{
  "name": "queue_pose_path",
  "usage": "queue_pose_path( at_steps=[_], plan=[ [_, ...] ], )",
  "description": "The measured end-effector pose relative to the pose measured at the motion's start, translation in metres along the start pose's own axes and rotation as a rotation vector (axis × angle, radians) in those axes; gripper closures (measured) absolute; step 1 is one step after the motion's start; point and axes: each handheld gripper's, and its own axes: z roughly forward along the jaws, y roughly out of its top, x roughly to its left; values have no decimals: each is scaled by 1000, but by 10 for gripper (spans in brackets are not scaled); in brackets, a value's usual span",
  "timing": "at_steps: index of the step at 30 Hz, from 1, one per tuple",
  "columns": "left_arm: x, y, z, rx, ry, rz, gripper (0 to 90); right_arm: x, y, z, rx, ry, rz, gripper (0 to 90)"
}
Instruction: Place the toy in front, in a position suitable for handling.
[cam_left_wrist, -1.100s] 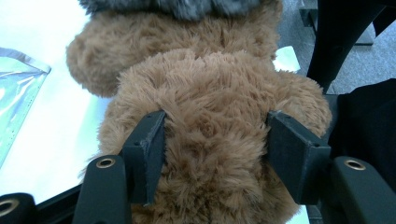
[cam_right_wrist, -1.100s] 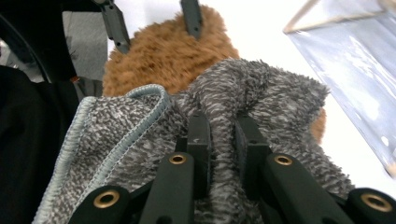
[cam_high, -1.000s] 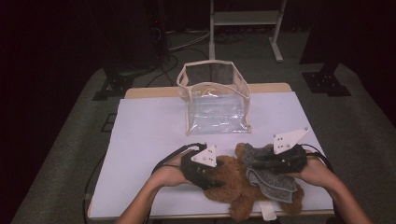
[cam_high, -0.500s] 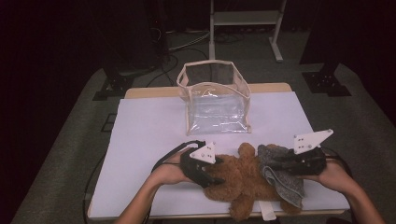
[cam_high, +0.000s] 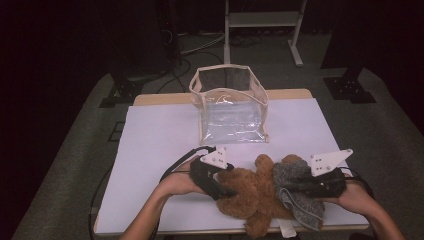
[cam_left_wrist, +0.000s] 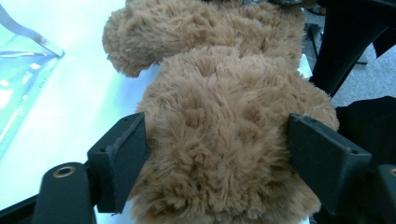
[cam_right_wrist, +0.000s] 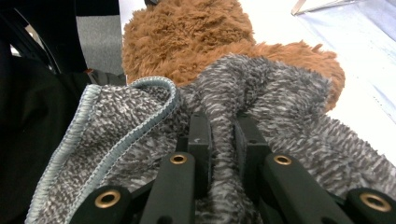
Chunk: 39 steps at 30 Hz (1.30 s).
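We are peeling the grey cloth (cam_right_wrist: 280, 121), pinched in our right tool (cam_right_wrist: 223, 140), off the teddy bear (cam_left_wrist: 224, 140) lying between our left tool's (cam_left_wrist: 217, 154) just-widened jaws, and next must pull it clear.

Dim room with dark surroundings, overhead light on white table (cam_high: 160, 150), soft low-resolution detail
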Motion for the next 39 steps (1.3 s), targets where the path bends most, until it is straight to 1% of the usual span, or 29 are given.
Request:
queue_pose_path(
  at_steps=[1, 2, 4, 7, 11, 12, 13, 15, 16, 18, 20, 21, 22, 23, 25, 26, 27, 29, 31, 32, 34, 35, 36, 37, 38, 39],
  plan=[
    [0, 0, 0, 0, 0, 0, 179, 0, 0, 0, 3, 1, -1, 788],
    [2, -1, 2, 5, -10, -12, 169, 0, 1, 1, 4, 3, -4, 788],
    [3, -1, 6, 11, -18, -20, 145, 0, 1, 2, 5, 8, -10, 788],
    [4, -1, 8, 20, -24, -21, 116, 0, 1, 3, 4, 13, -10, 788],
    [5, -2, 16, 28, -56, -31, 97, 0, 0, 4, -2, 17, -6, 788],
    [6, -2, 20, 31, -74, -41, 87, 0, -1, 4, -2, 18, -4, 788],
    [6, -3, 22, 32, -82, -46, 82, 0, -1, 4, -3, 17, -5, 788],
    [7, -3, 26, 36, -101, -58, 83, 0, -1, 4, -4, 18, -5, 788],
    [8, -4, 28, 38, -110, -72, 88, 0, -1, 4, -6, 18, -4, 788],
    [10, -4, 29, 44, -121, -81, 142, 0, -1, 5, -7, 18, -4, 788],
    [11, -3, 27, 55, -106, -74, 271, -1, -1, 6, -8, 15, -2, 787],
    [10, -3, 26, 57, -103, -58, 328, -1, -1, 6, -10, 14, -1, 787],
    [11, -3, 25, 55, -101, -53, 371, -2, 0, 6, -12, 14, 1, 786],
    [12, -3, 24, 52, -95, -58, 405, -2, 0, 6, -14, 12, 1, 786],
    [14, -3, 21, 44, -71, -48, 450, -3, 1, 6, -20, -2, 6, 785],
    [14, -3, 21, 44, -71, -48, 469, -4, 1, 6, -24, -9, 7, 785],
    [14, 0, 16, 39, -47, -25, 484, -5, 2, 5, -29, -14, 10, 785],
    [16, 3, 10, 41, -17, -11, 514, -8, 4, 6, -47, -18, 15, 784],
    [20, 4, 4, 62, 8, -6, 532, -12, 6, 7, -63, -22, 16, 785],
    [21, 5, 2, 67, 13, -8, 534, -14, 8, 9, -73, -17, 18, 785],
    [22, 4, 0, 74, 8, -5, 533, -15, 11, 11, -74, -16, 20, 785],
    [21, 3, -2, 69, -1, -7, 530, -15, 15, 18, -64, -4, 8, 785],
    [21, 3, -2, 69, -1, -7, 523, -15, 15, 18, -64, -4, 8, 785],
    [21, 2, -3, 63, -9, -7, 507, -15, 17, 21, -45, 0, 0, 786],
    [20, -1, -3, 41, -23, -14, 488, -14, 17, 21, -34, 7, 2, 786],
    [20, -1, -3, 41, -23, -14, 460, -13, 17, 22, -26, 10, 0, 786]
  ],
)
